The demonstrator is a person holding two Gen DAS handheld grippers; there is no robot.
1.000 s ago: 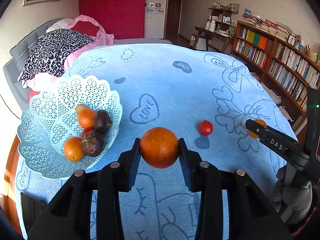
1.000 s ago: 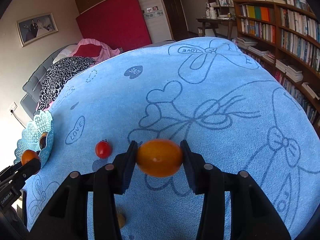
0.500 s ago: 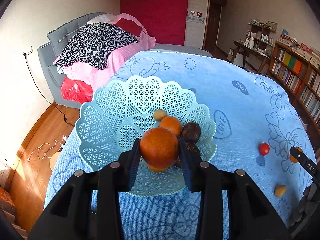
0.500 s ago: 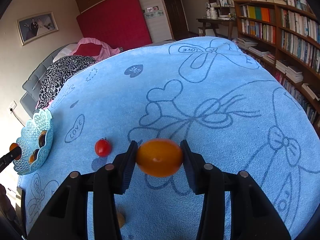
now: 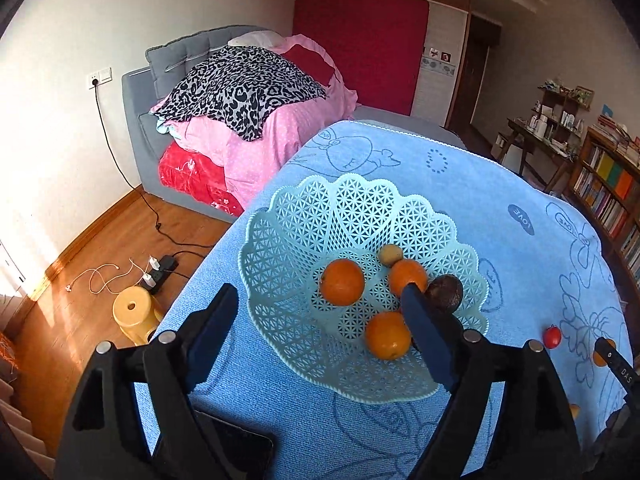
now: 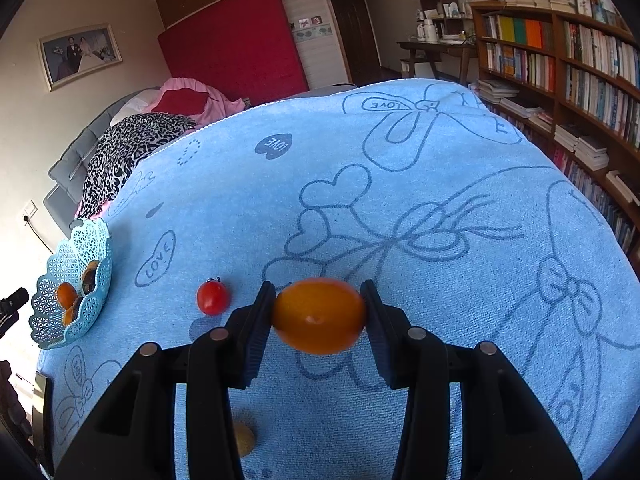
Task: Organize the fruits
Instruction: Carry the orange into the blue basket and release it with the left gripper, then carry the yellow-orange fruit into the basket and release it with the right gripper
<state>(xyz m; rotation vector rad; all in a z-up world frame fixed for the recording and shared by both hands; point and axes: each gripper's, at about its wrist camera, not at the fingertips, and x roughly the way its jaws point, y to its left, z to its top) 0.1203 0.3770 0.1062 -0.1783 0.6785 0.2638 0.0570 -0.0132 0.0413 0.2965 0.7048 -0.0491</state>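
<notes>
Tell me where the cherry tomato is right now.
The cherry tomato lies on the blue cloth, just left of the right gripper and its orange fruit, with the basket farther left; the left wrist view shows it at far right.

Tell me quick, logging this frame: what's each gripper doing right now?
Left gripper: open, holding nothing, over the basket.
Right gripper: closed on an orange fruit.

Blue towel-covered table [image 6: 440, 152], lattice basket [image 5: 304, 216], cherry tomato [image 6: 212, 298]
</notes>
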